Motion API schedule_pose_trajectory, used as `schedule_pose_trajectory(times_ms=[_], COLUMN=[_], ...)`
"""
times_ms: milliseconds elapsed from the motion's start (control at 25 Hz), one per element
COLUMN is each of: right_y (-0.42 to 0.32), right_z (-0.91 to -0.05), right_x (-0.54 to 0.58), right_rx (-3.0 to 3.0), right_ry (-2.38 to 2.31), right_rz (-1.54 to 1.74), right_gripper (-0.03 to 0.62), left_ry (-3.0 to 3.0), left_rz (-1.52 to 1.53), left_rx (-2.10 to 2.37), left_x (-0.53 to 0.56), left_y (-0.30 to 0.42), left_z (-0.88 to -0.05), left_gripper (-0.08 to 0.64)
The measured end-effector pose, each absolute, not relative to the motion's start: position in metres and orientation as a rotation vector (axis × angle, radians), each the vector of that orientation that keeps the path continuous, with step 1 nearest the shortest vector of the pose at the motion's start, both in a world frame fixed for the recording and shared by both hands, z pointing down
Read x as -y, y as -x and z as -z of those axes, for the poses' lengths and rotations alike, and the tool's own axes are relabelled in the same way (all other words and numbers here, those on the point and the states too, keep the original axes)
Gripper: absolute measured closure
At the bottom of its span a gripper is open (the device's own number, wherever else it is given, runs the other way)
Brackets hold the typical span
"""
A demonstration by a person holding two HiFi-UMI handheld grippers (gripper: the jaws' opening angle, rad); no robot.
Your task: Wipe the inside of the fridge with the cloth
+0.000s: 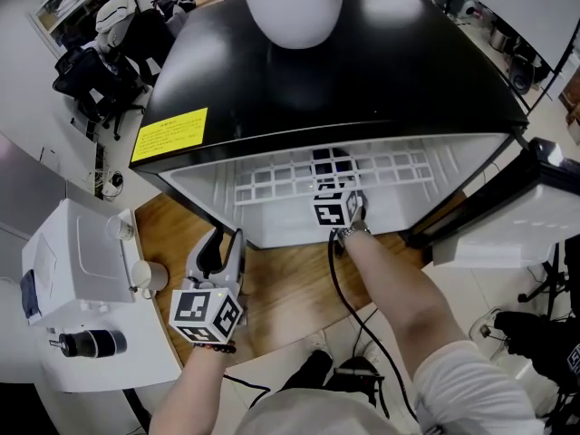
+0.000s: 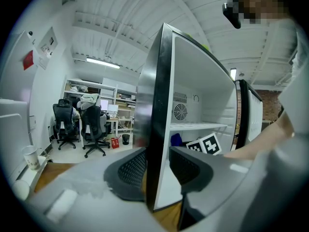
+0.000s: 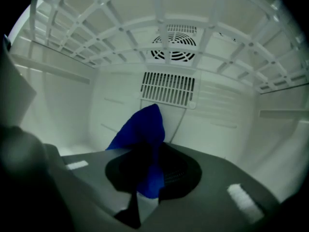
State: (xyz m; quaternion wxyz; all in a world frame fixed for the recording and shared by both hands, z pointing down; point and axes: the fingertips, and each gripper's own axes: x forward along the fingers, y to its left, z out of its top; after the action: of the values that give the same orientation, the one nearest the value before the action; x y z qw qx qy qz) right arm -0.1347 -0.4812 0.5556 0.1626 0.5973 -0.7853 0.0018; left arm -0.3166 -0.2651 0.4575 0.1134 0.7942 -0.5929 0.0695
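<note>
A wooden surface [image 1: 290, 288] in an office room carries the open fridge [image 1: 362, 62]. The blue cloth [image 3: 145, 134] is inside it, centre frame in the right gripper view, pinched by the right hand-held gripper [image 3: 149, 178], with its free end standing up before the rear vent [image 3: 169, 88]. Lower left in the head view, the left hand-held gripper [image 2: 157, 168] appears clamped on the fridge's side-wall edge. Wiping looks to be in hand. The next move calls for pressing the cloth flat against a wall or the floor of the fridge and sweeping.

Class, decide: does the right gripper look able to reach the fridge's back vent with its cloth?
Probably yes: the right gripper, shut on the cloth, is inside the fridge, with open space ahead to the vent; the shelf runs above.
</note>
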Motion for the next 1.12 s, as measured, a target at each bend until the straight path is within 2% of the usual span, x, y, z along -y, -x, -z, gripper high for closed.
schedule_pose_trajectory(times_ms=[1120], right_y=[0.021], right_z=[-0.564], right_x=[0.486], right_rx=[1.944], right_ry=[-1.951], right_rz=[-0.115], right_gripper=[0.537], left_ry=[-2.317], left_rz=[-0.228], left_rx=[1.762], left_x=[0.265], left_y=[0.316], left_z=[-0.458], left_gripper=[0.413])
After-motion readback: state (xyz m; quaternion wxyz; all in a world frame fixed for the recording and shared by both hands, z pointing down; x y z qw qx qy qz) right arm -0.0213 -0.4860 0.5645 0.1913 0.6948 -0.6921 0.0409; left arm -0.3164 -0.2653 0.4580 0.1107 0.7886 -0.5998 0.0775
